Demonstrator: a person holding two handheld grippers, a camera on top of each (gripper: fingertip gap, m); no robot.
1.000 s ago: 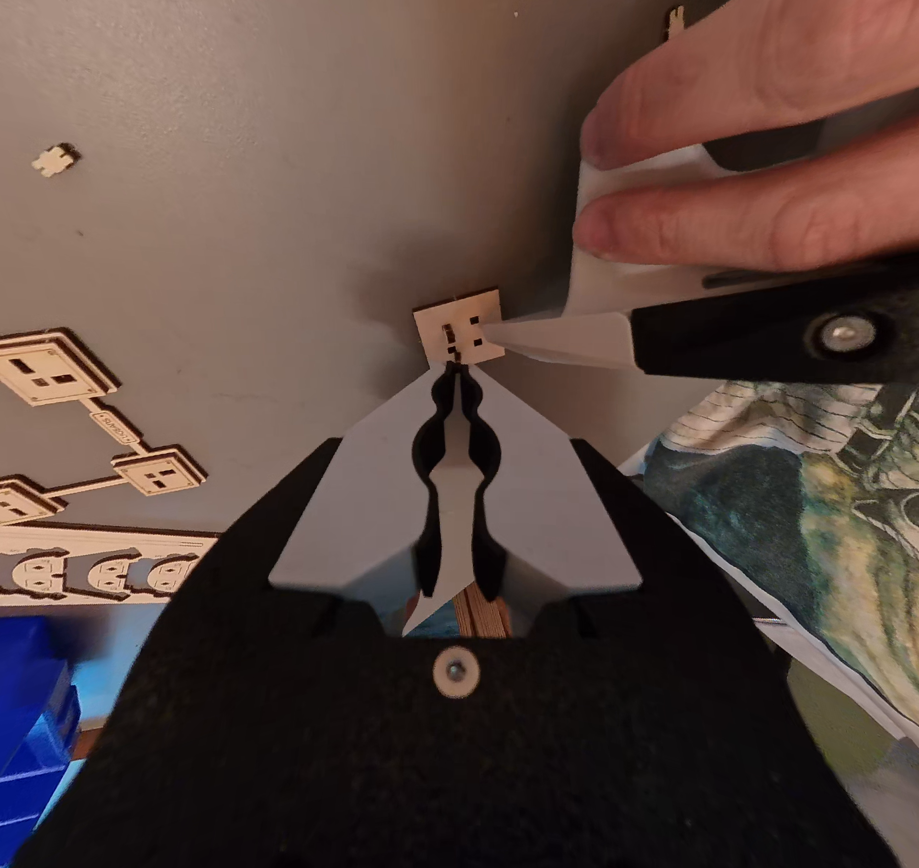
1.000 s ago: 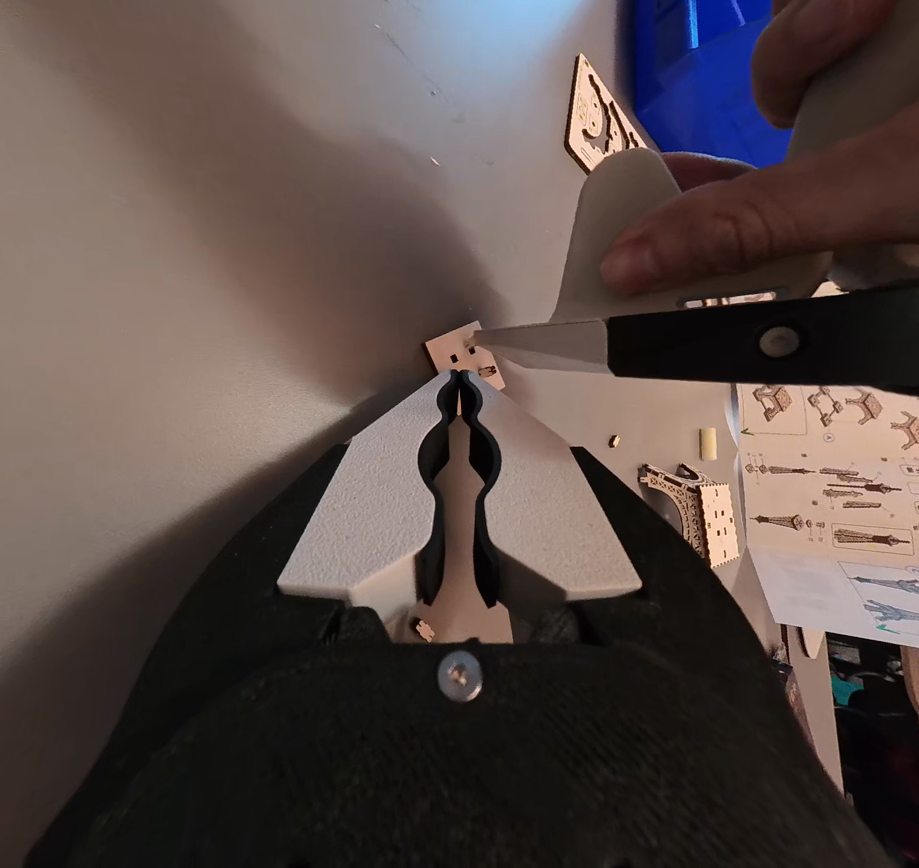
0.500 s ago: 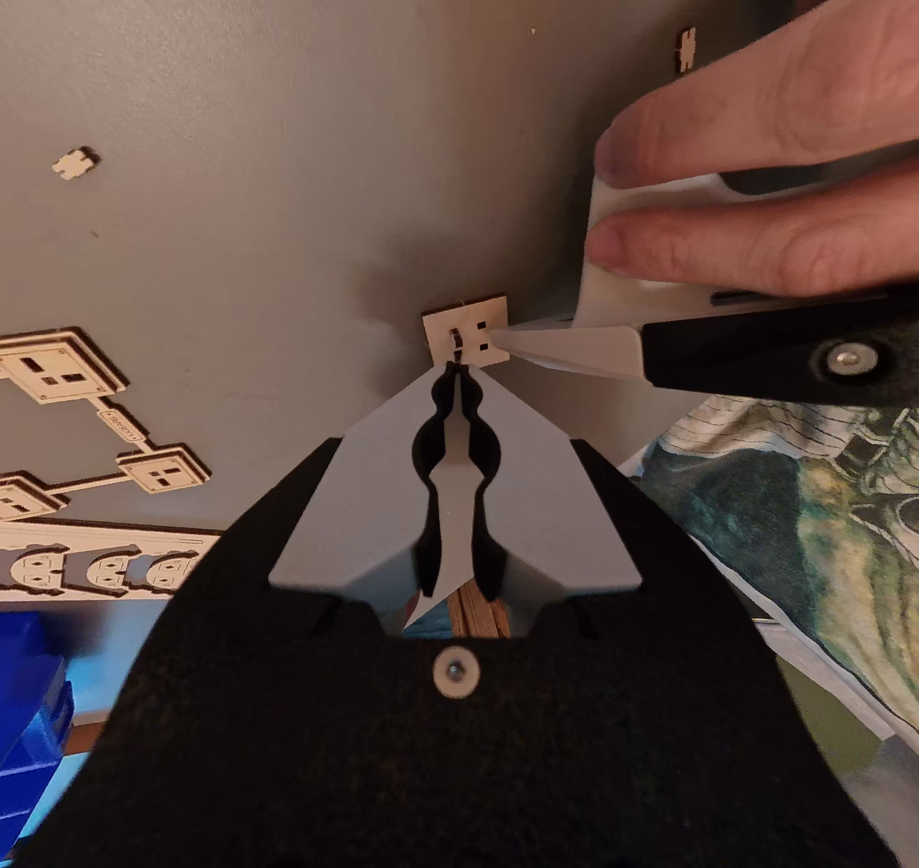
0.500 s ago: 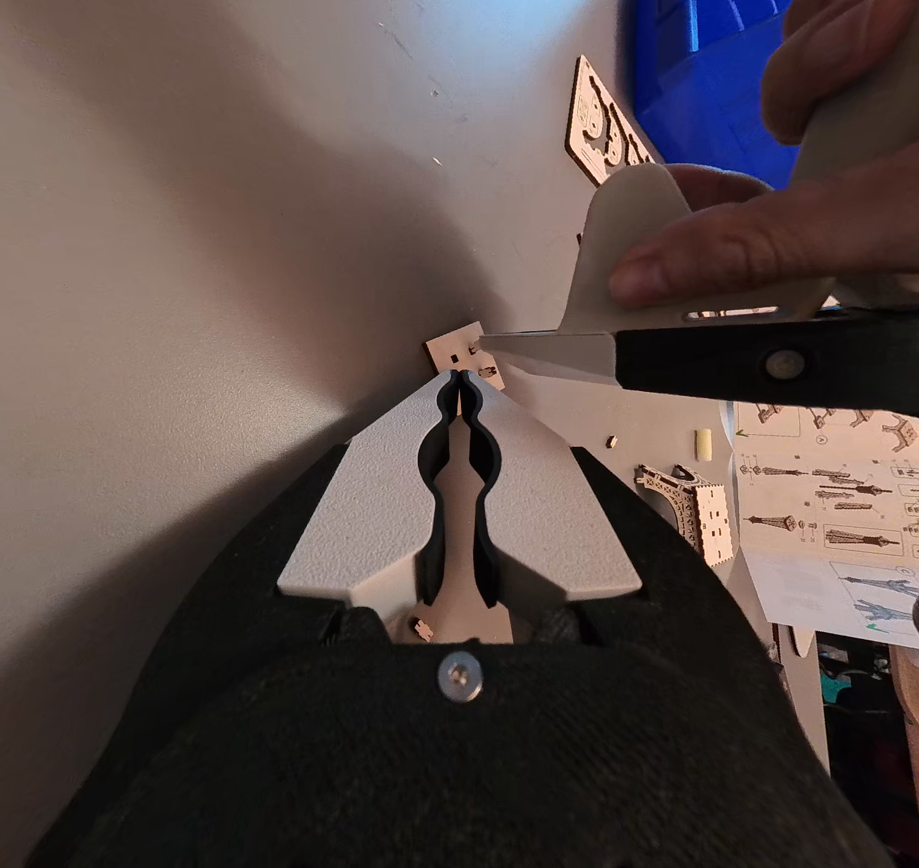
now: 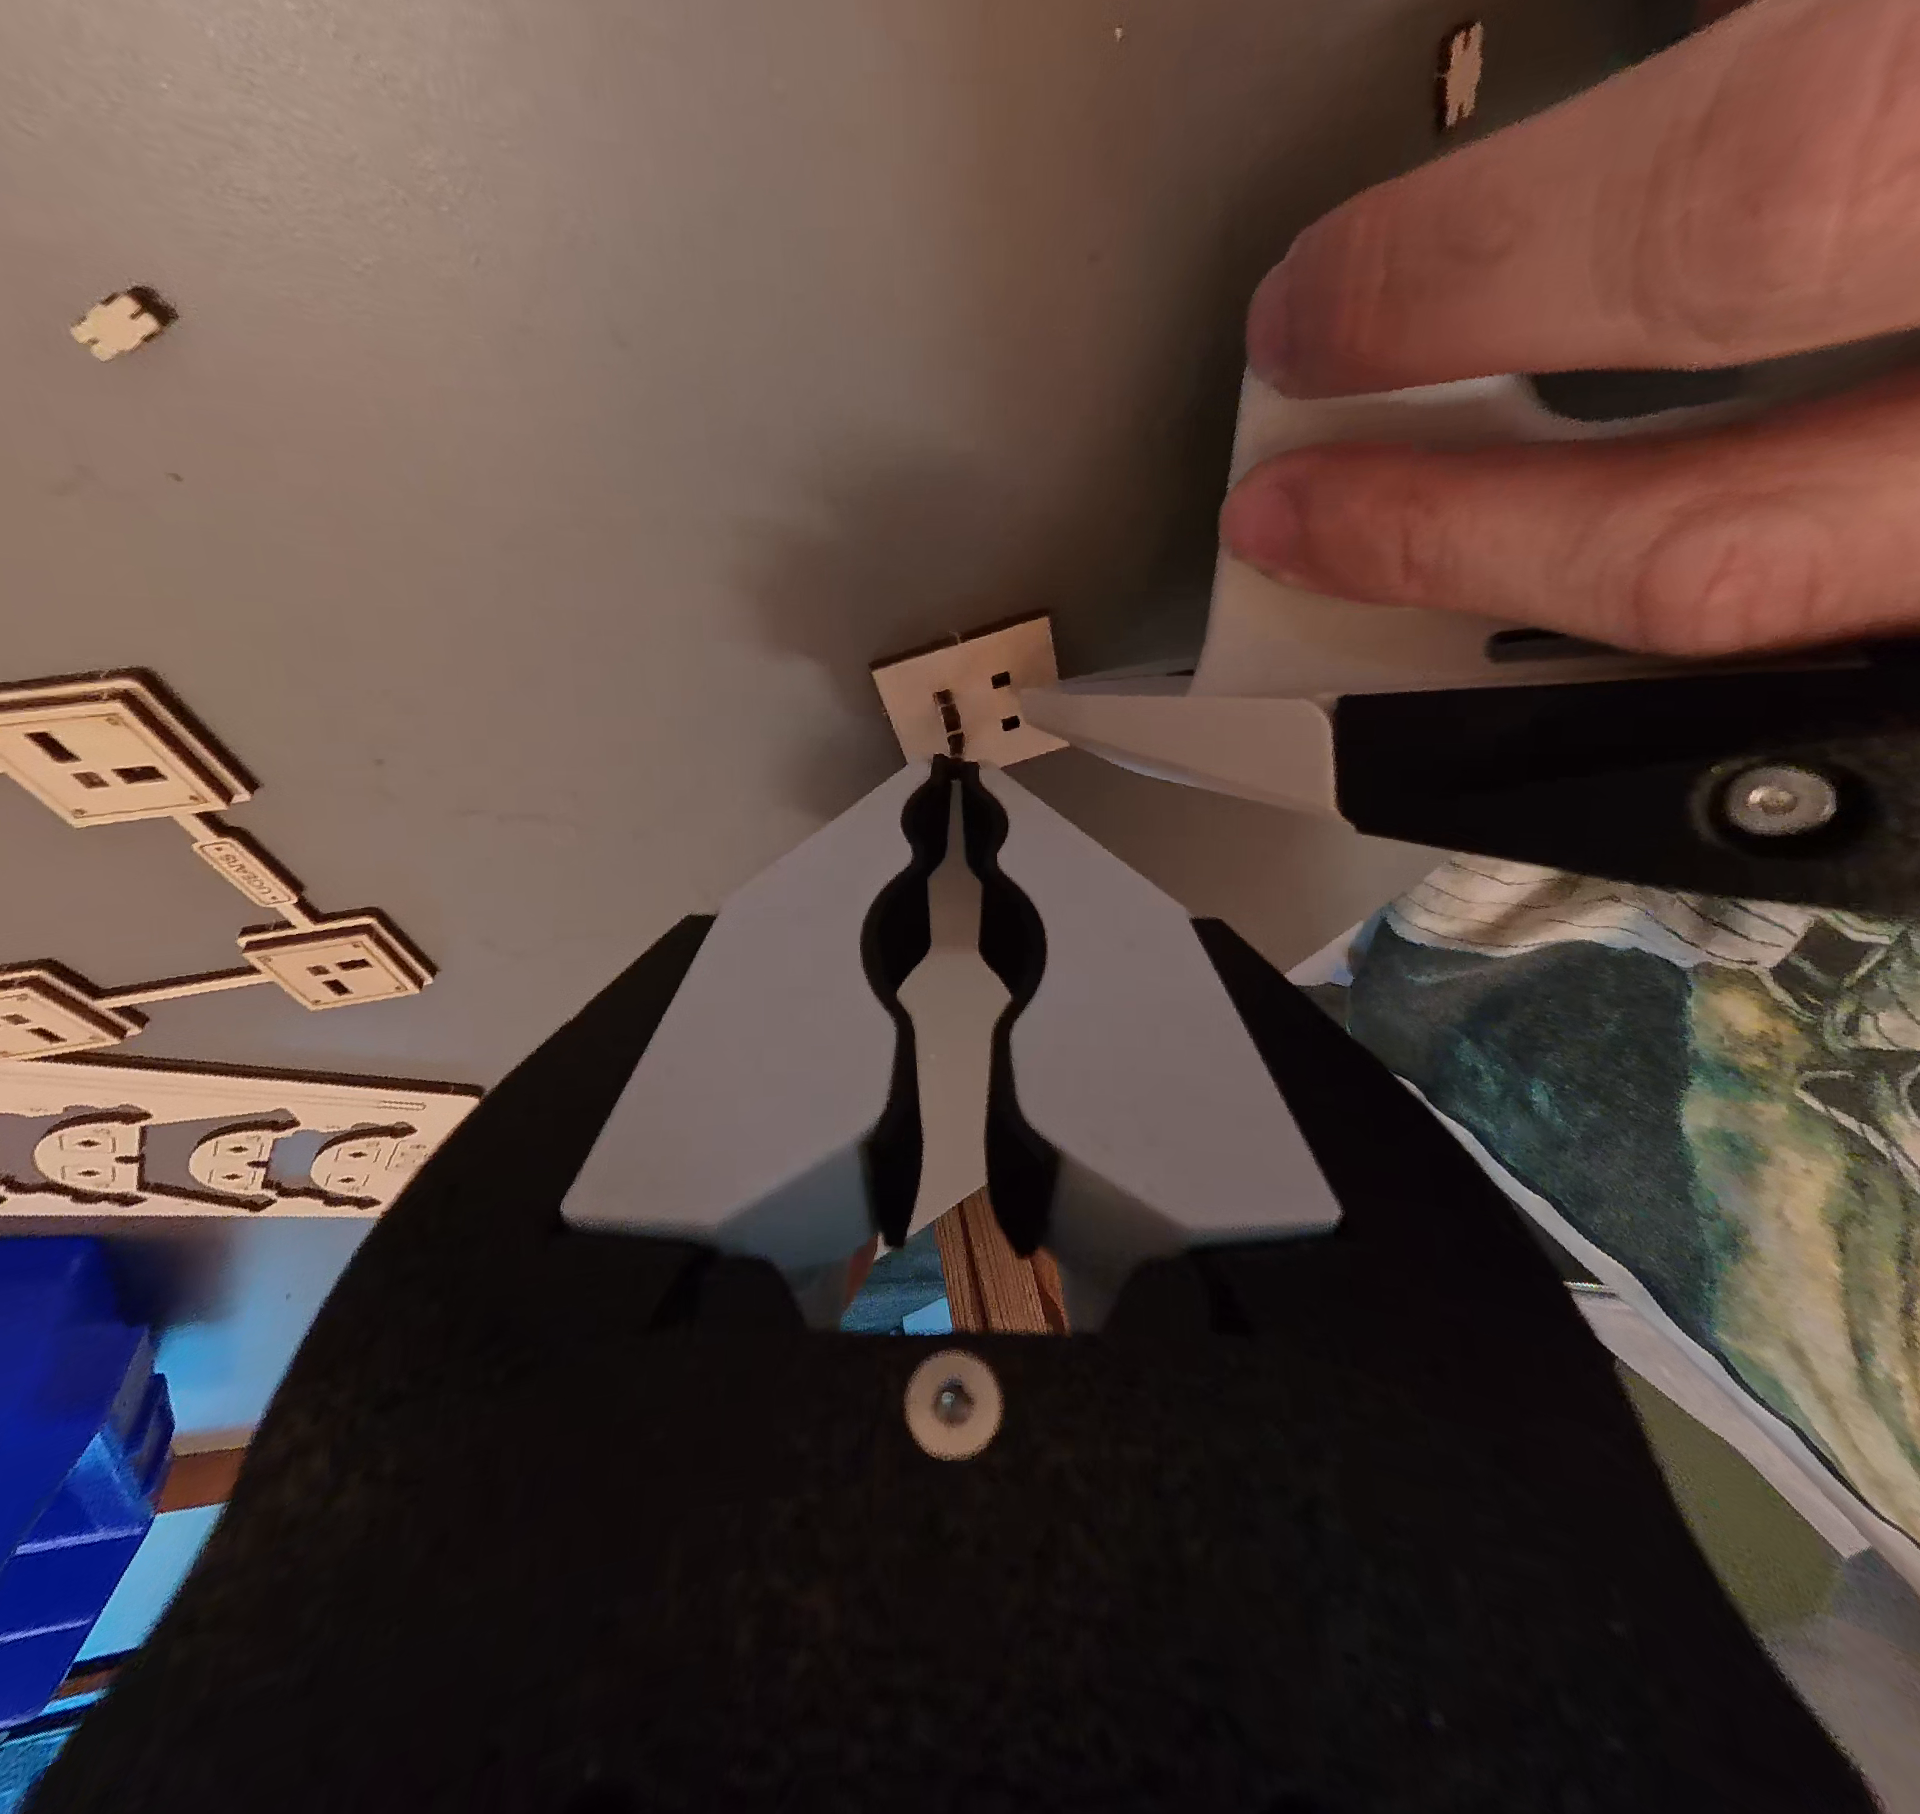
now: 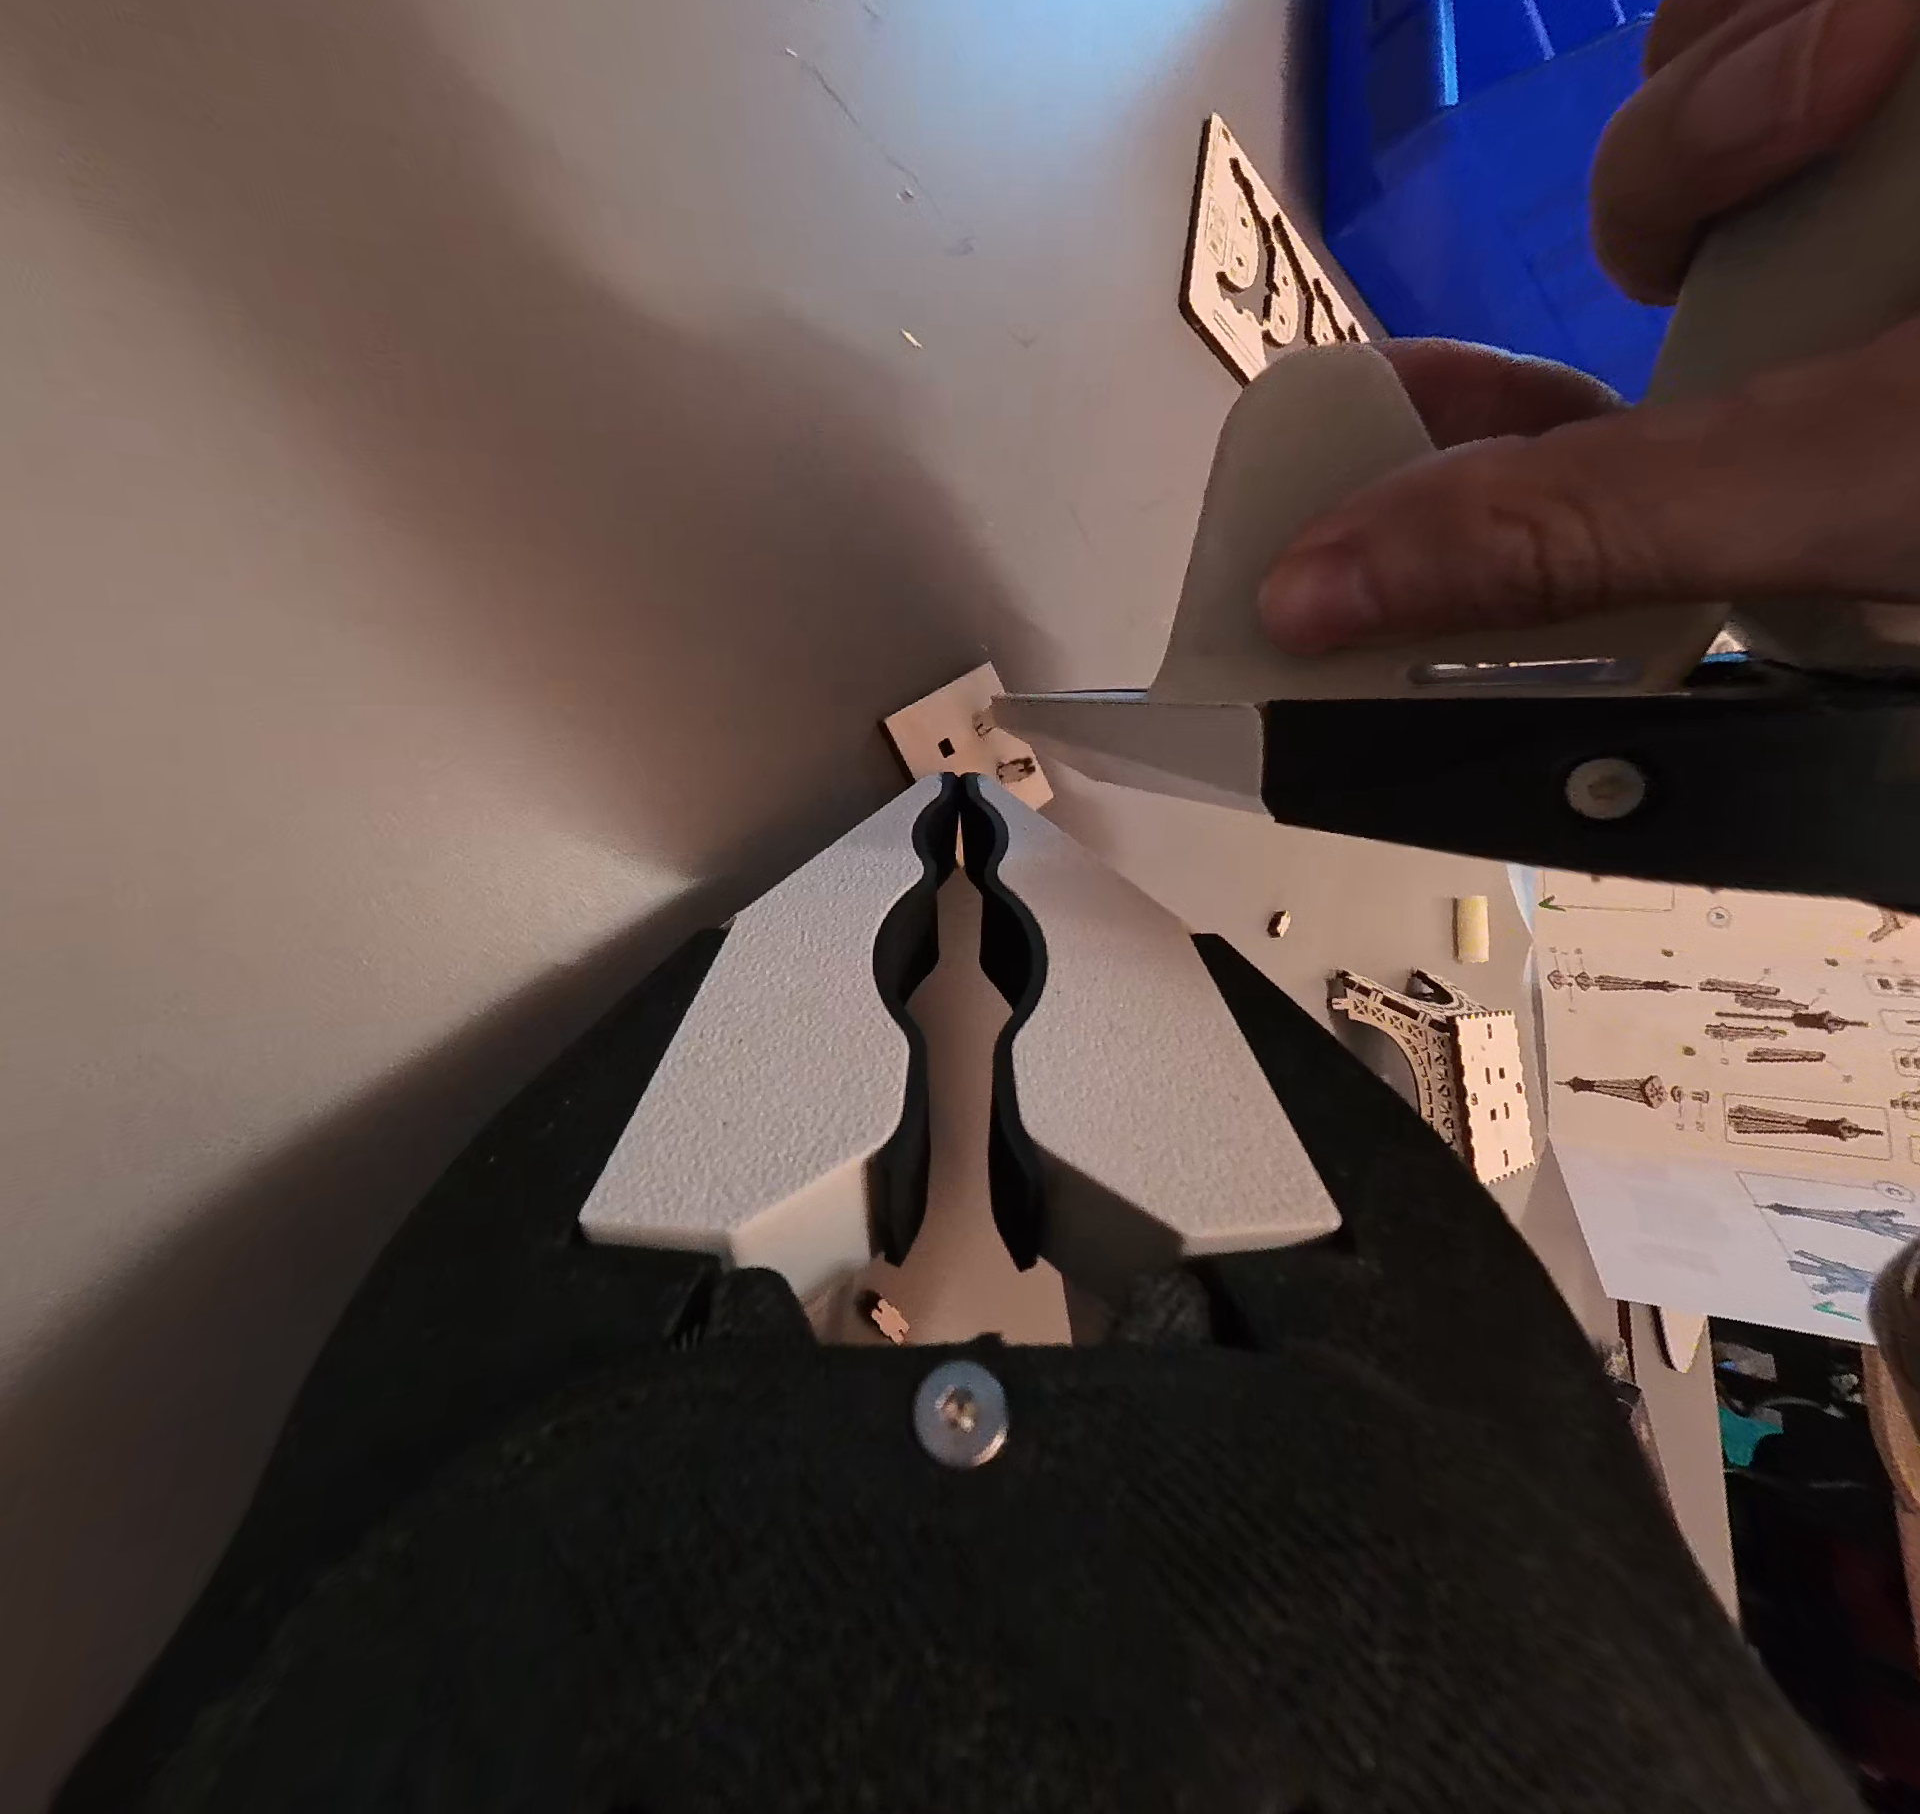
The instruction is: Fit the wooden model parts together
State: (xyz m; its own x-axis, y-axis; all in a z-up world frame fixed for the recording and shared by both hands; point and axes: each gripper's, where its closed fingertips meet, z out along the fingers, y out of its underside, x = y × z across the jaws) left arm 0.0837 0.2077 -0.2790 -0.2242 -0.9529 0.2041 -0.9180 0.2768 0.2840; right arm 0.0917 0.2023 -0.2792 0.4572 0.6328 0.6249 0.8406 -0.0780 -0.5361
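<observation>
A small square wooden plate [image 5: 966, 689] with slots lies flat on the grey table; it also shows in the right wrist view [image 6: 940, 725]. My left gripper [image 5: 954, 769] is shut, its tips at the plate's near edge, on a small wooden peg [image 5: 948, 725] that stands in a slot. In the right wrist view the left gripper [image 6: 995, 708] comes in from the right with the peg [image 6: 981, 722] at its tip. My right gripper [image 6: 956, 782] is shut, tips touching the plate's near edge. In the left wrist view it [image 5: 1031, 699] reaches in from the right.
Wooden part sheets [image 5: 114, 746] and a strip sheet [image 5: 208, 1151] lie left, beside a blue bin [image 5: 62, 1401]. A printed picture sheet [image 5: 1662, 1141] lies right. In the right wrist view a tower model section [image 6: 1455, 1068], an instruction sheet [image 6: 1714, 1089] and loose bits [image 6: 1470, 928] lie right. Only a small space, under 4 cm, lies between the two pairs of fingers.
Both grippers stay shut at the plate. The plate and tips have shifted only slightly in view. Nothing was let go or taken hold of.
</observation>
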